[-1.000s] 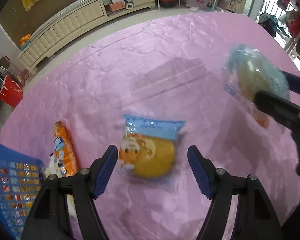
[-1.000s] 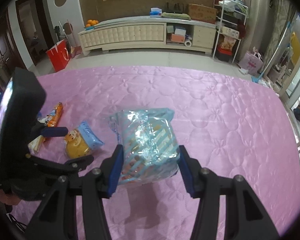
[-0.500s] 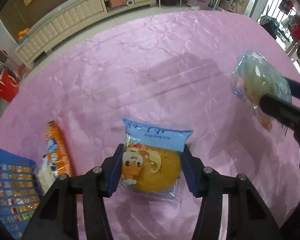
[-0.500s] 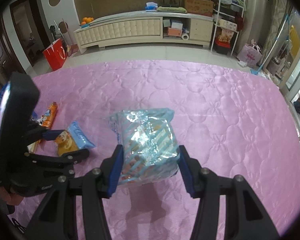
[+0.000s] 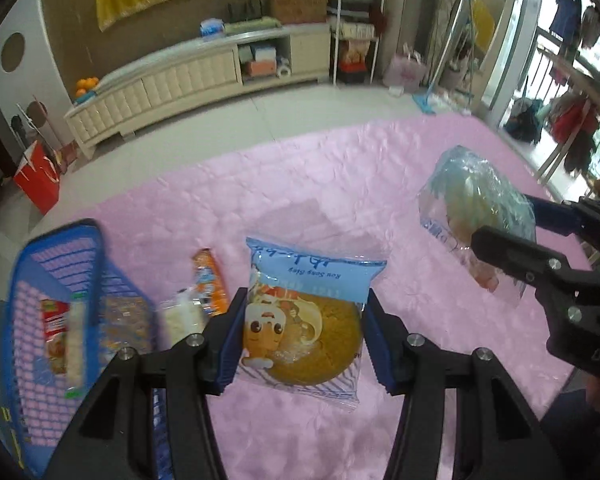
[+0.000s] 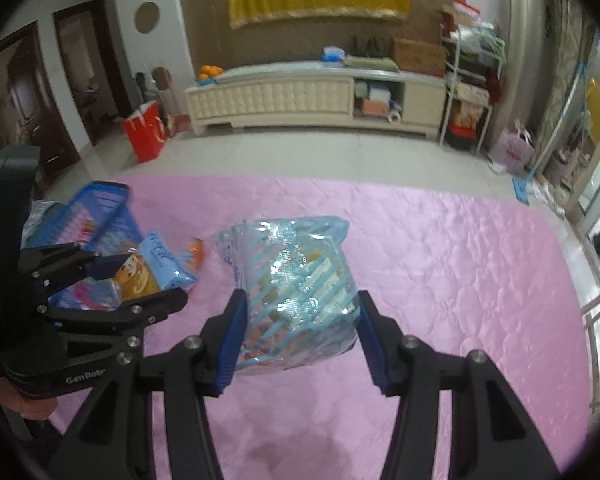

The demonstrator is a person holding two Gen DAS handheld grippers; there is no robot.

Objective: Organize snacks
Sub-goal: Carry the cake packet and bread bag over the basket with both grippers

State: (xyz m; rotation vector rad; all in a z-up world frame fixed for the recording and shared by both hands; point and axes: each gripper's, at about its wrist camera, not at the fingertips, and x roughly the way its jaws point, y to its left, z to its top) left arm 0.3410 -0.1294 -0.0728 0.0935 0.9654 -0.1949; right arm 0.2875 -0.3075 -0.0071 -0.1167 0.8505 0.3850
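My left gripper (image 5: pixel 302 336) is shut on a round yellow cake in a blue-topped cartoon wrapper (image 5: pixel 304 320) and holds it above the pink cloth; it also shows in the right wrist view (image 6: pixel 152 276). My right gripper (image 6: pixel 298 328) is shut on a light blue striped snack bag (image 6: pixel 296 284), held in the air; this bag shows at the right of the left wrist view (image 5: pixel 476 212). A blue basket (image 5: pixel 40 280) holding snack packs stands at the left. An orange packet (image 5: pixel 208 280) and a white packet (image 5: pixel 180 316) lie beside it.
The pink quilted cloth (image 6: pixel 440 264) covers the table. The table's far edge meets a tiled floor with a cream cabinet (image 6: pixel 300 96) and a red bag (image 6: pixel 144 132) beyond. The left gripper's body (image 6: pixel 60 320) fills the left of the right wrist view.
My left gripper closed on the cake pack and lifted it off the cloth, tilting up so the basket came into view. My right gripper kept its bag and rose slightly.
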